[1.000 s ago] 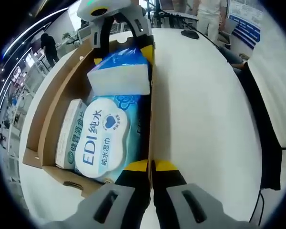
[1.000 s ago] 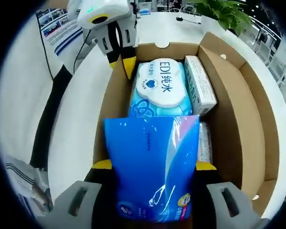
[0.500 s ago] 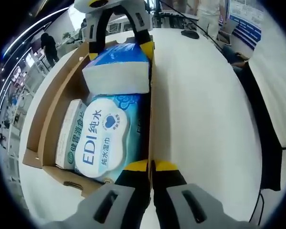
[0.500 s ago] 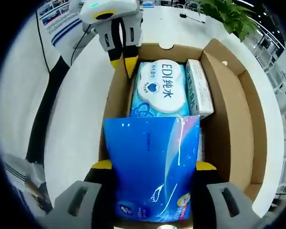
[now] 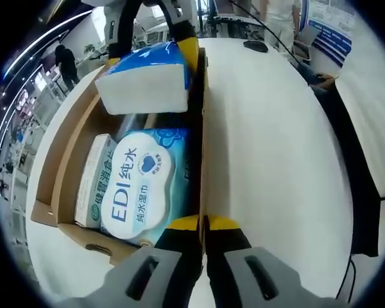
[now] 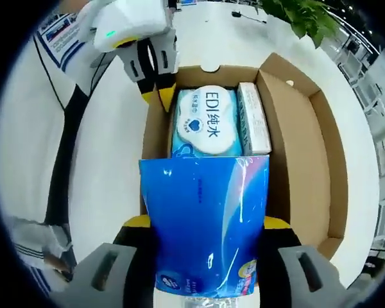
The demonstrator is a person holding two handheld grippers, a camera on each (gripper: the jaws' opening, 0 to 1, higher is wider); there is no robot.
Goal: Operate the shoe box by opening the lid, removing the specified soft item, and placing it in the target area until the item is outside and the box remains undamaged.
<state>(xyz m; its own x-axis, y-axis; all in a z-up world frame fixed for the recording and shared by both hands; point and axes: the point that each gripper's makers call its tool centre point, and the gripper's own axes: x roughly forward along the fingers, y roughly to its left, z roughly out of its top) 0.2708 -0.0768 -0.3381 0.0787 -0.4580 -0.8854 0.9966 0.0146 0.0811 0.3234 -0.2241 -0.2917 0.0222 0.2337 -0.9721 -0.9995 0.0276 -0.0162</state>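
In the right gripper view, the blue pack [image 6: 205,224] is covering the near end of the box [image 6: 301,147], so we cannot see what is lying under it, and its lower edge is running out of view between the jaws. In the left gripper view, the left gripper's [image 5: 203,222] yellow tips are hiding the near end of the box wall they are closing on.

We are seeing the right gripper [image 6: 205,222] spread wide and clamping the blue pack by its two sides, one yellow tip pressing on each. The pack is hanging above the box, clear of the items below; the left gripper view is showing its white end [image 5: 141,93] lifted over the far end of the box.

The left gripper's jaws are sitting almost together, pinching the side wall of the box at its near corner. In the right gripper view it [image 6: 158,96] is reaching in from the top left onto that same wall.

The box is standing open on a white table [image 5: 276,160], its lid folded out to the side. Inside, a wipes pack [image 5: 140,183] is lying flat beside a slim carton [image 5: 93,179], the two touching along their long sides.
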